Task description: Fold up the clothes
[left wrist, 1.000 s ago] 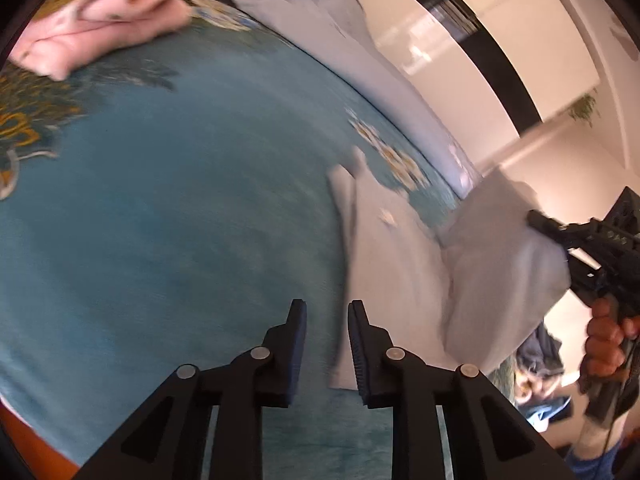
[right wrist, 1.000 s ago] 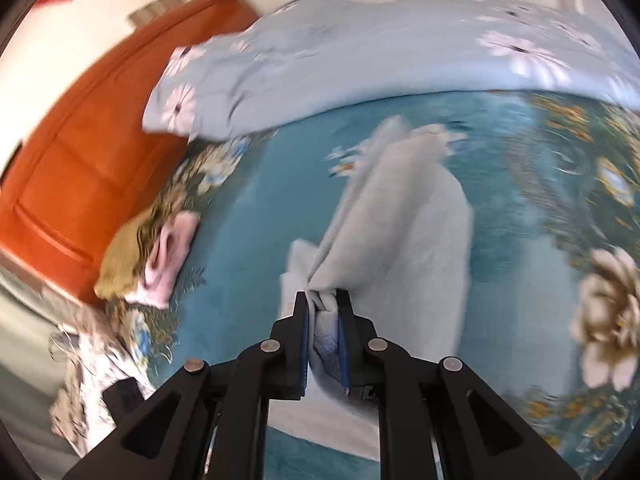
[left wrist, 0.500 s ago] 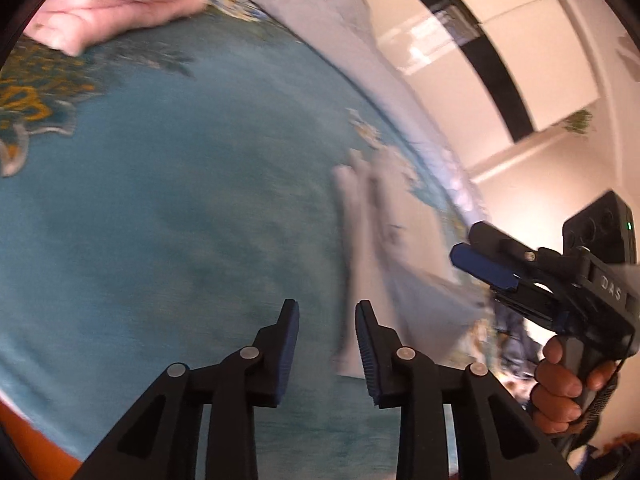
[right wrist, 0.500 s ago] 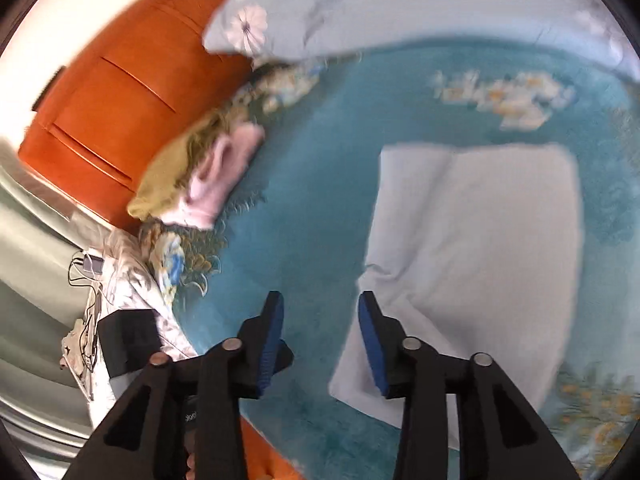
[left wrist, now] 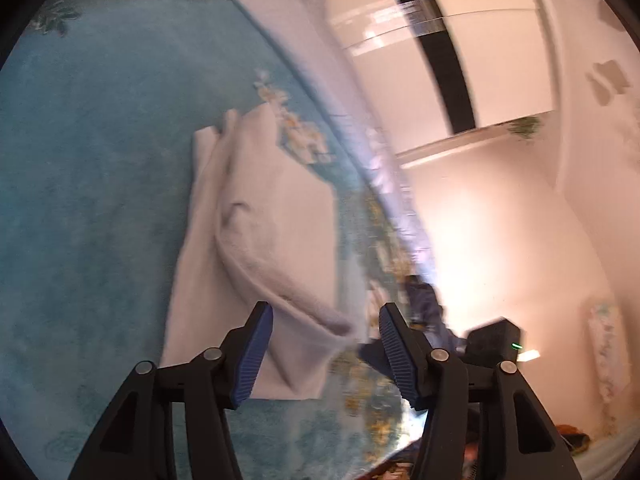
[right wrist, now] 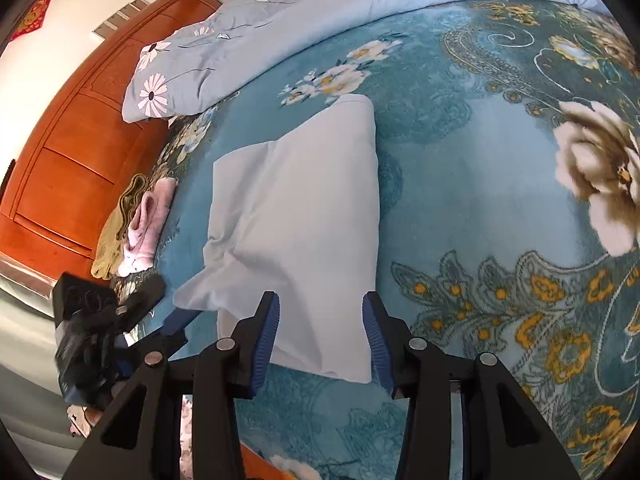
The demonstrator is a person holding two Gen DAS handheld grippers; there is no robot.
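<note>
The pale cloth (right wrist: pixel 304 216) lies flat on the blue flowered blanket (right wrist: pixel 480 208) on the bed, folded over once. One side is neat and straight. The side nearer the wooden headboard (right wrist: pixel 68 168) is bunched up, with a loose flap sticking out, so I think the fold is not tidy yet.

Your right gripper (right wrist: pixel 322 338) hangs just above the near edge of the cloth. Its blue pads (right wrist: pixel 267 332) stand apart with cloth showing between them, but they do not press on it. It holds nothing.

Your left gripper (left wrist: pixel 326 354) is over the near corner on the other side. Its jaws are opening, and a rolled lip of cloth sits between them without being pinched. It holds nothing too.

Both grippers point at the near edge, likely because that is where you would grab to fold the cloth again or pull it smooth.

Farther off, a pink cloth (right wrist: pixel 146 224) and an olive cloth (right wrist: pixel 116 232) sit in a small pile by the headboard, out of the way. A light blue quilt (right wrist: pixel 304 28) with white flowers is pushed to the far edge
</note>
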